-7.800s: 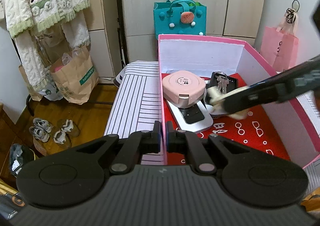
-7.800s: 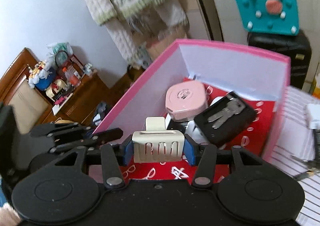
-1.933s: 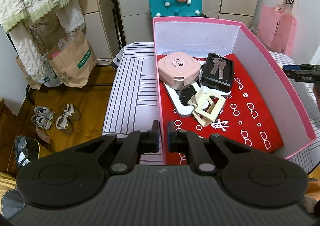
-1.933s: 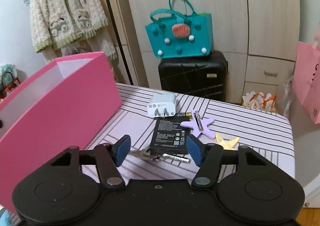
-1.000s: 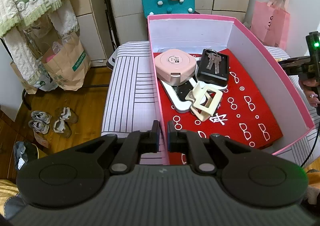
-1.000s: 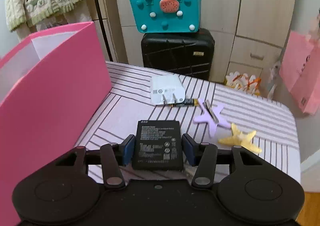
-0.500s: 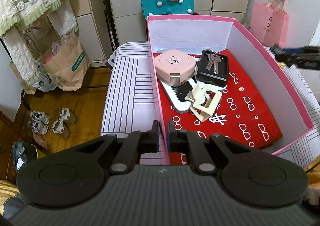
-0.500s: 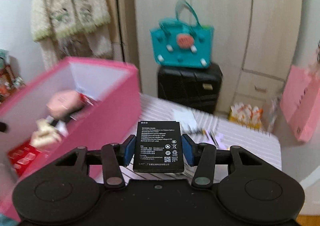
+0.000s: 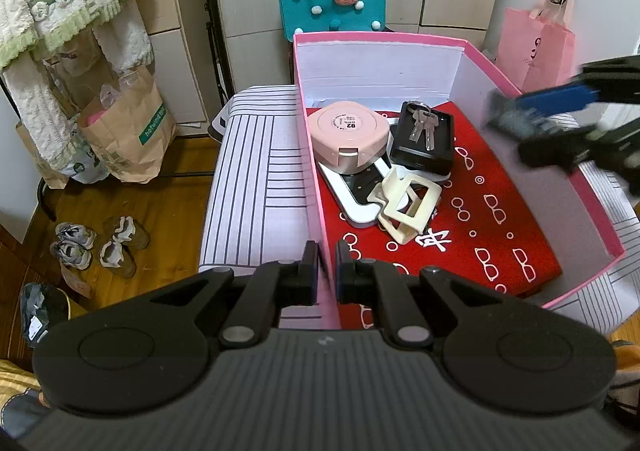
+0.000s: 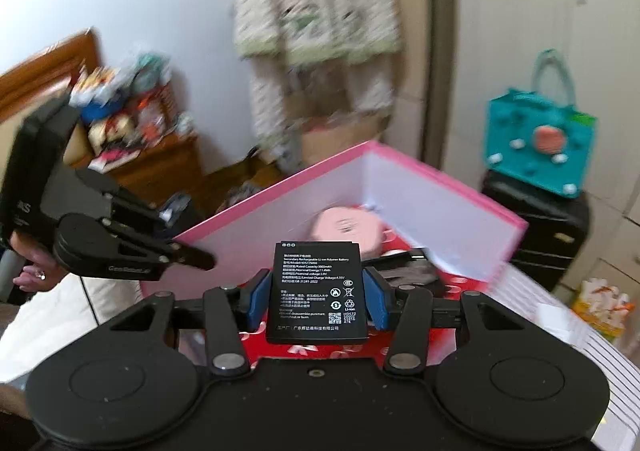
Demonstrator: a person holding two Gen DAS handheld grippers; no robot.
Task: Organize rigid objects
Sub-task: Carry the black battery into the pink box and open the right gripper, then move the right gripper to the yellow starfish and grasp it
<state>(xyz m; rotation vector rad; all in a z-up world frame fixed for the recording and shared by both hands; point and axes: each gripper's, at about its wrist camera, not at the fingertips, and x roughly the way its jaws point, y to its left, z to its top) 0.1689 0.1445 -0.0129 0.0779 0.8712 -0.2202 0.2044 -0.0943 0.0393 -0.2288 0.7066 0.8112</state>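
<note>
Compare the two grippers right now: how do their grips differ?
The left gripper is shut on the pink box's near wall; the right gripper is shut on a black battery. Left jaws sit nearly together, right jaws wider apart. Both are black.

left gripper [image 9: 327, 271] and right gripper [image 10: 317, 300] — matte black bodies with ribbed tops, paired round discs, silver pivot screws and blue finger pads [image 10: 256, 299]; white lettering on one side arm — a ring on the holding hand [image 10: 30, 271].
</note>
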